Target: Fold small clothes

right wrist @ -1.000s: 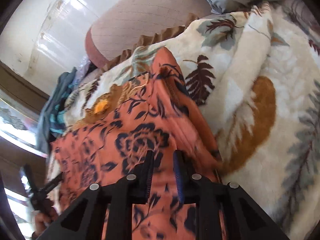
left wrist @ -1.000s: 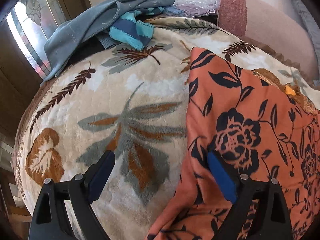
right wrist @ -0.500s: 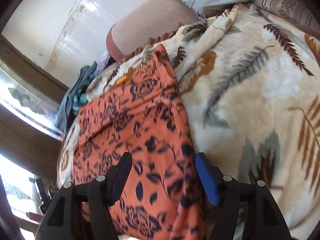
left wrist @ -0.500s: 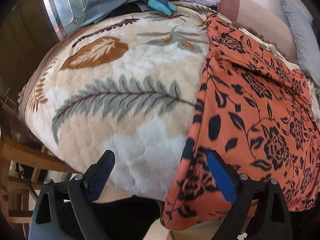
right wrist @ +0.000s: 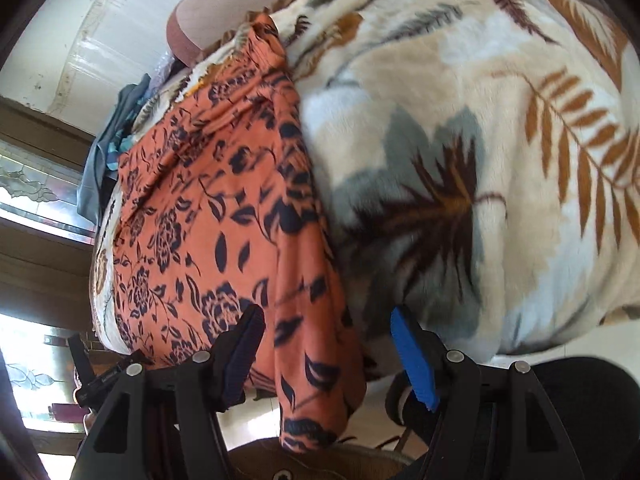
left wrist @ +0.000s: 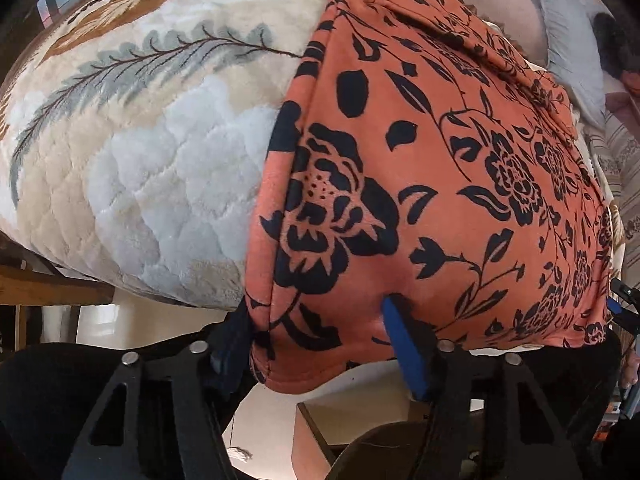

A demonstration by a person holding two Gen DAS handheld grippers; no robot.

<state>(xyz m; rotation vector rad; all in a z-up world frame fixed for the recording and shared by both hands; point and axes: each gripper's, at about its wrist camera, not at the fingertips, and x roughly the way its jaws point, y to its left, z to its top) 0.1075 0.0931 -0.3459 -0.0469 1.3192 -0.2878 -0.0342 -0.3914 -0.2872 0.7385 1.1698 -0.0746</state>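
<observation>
Left jaws are closing on the orange flowered cloth's low corner; right jaws stand open around its other corner. Folding is barely begun on the bed blanket.

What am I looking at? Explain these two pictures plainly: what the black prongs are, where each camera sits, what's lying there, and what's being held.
There is no robot. A person holds a hand tool in each hand, each with two fingers that pinch, and a wide-angle camera on each tool looks along those fingers. The black prongs at the bottom of each picture are those fingers.

One picture is from the left gripper, the other from the right gripper.

A plush leaf-patterned blanket covers a bed. On it lies an orange garment with dark flowers, its near edge hanging over the side. Grey-blue clothes are heaped at the far end.

The left gripper's jaws are closing on one near corner of the garment. The right gripper's jaws are open, with the other near corner between them, not pinched.
</observation>
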